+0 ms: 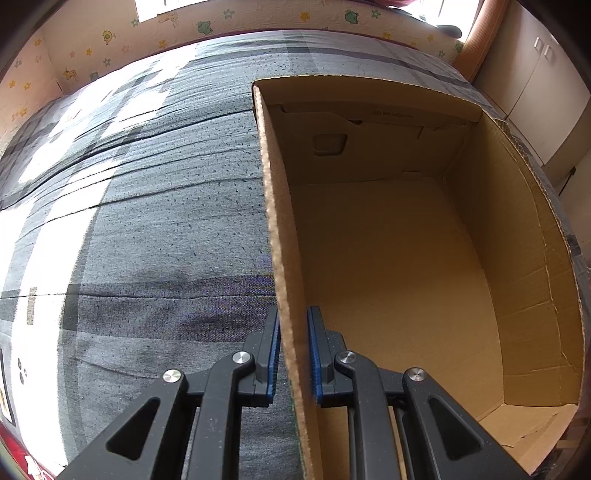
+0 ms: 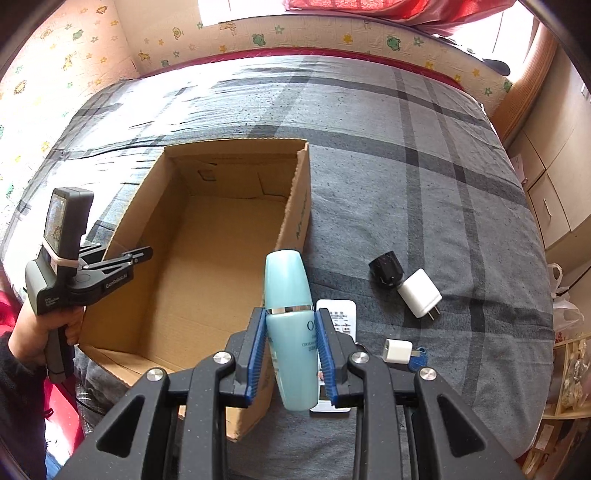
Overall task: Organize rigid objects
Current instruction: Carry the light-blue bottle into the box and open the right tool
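An open cardboard box (image 2: 207,280) with nothing in it lies on the grey plaid bed. My left gripper (image 1: 293,343) is shut on the box's left wall (image 1: 284,280), one finger outside and one inside; it also shows in the right wrist view (image 2: 140,254). My right gripper (image 2: 291,328) is shut on a light blue bottle (image 2: 291,332), held above the box's right wall. A white remote (image 2: 341,317) lies under the bottle. A black adapter (image 2: 386,267), a white charger (image 2: 419,291) and a small white plug with a blue tag (image 2: 397,350) lie on the bed to the right.
The bed (image 2: 406,166) runs back to a padded wall with cartoon stickers (image 2: 258,35). Cabinets (image 2: 554,177) stand to the right of the bed. A shelf with bags (image 2: 569,369) is at the lower right.
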Available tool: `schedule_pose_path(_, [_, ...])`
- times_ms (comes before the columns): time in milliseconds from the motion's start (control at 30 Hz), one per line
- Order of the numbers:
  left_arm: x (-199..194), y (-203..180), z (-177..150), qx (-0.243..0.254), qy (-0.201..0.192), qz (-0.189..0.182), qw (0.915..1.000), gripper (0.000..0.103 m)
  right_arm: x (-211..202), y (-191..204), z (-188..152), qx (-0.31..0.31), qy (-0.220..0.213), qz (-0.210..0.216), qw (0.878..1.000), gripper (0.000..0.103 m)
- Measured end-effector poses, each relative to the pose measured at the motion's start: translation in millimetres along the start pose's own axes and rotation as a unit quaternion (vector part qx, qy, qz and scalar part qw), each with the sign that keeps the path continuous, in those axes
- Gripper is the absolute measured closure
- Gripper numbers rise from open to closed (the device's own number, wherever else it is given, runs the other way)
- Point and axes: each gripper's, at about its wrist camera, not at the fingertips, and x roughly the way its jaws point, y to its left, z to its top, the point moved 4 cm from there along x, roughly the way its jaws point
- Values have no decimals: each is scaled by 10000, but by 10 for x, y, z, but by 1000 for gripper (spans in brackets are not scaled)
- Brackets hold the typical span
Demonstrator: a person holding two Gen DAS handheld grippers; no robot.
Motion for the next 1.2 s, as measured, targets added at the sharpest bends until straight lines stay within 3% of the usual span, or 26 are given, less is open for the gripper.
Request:
schedule_pose_path(367, [12,-74,6,51,8,67,10000,88,378,607,237,-183,79,347,9992,74])
schedule_pose_path(667, [24,-90,-13,82,0,100,9999,88,889,955,292,-209,469,435,9977,74])
schedule_pose_path(933, [58,-104,-29,112,3,119,9999,88,1272,1034,312,23,966,593,9936,74])
schedule_pose_path(1200, [73,-108,-38,125,16,134,9998,88,1368,1069,276,1,1017,580,9931,73])
